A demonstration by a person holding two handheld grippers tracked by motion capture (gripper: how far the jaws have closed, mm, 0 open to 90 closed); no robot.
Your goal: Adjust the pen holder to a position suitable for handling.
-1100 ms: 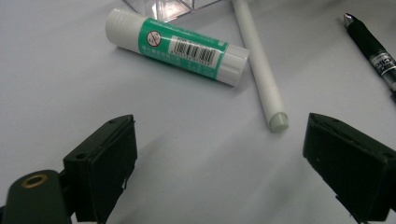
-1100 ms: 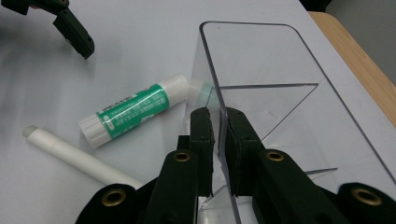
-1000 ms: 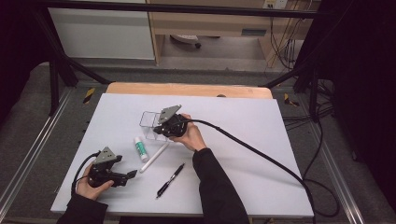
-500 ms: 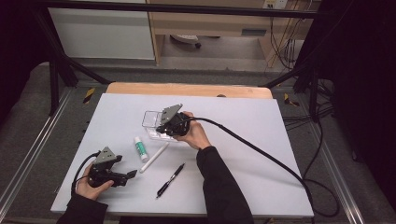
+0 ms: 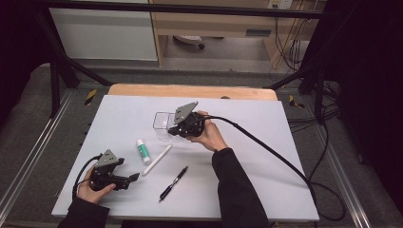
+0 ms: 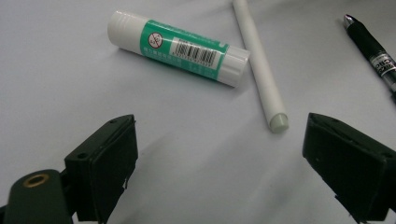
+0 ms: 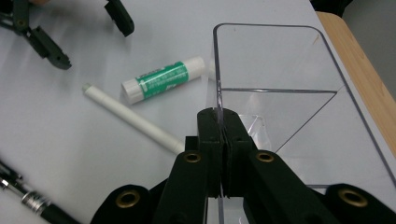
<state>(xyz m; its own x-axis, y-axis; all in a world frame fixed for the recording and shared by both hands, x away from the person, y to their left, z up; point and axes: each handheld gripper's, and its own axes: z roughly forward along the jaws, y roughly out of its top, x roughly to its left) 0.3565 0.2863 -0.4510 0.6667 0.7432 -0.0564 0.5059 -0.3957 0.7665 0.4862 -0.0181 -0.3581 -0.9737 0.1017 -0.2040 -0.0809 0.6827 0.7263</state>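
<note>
one claw (image 7: 219, 135) farther right, box (image 7: 280, 60) too

glue stick (image 6: 176, 48) shows a barcode and prohibition sign; print unreadable.

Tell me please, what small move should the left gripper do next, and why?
Probably ease the left gripper forward to the white stick. Its jaws stand open with the stick's tip just ahead of them, while the right gripper is shut on the wall of the clear box, likely holding it ready.
</note>
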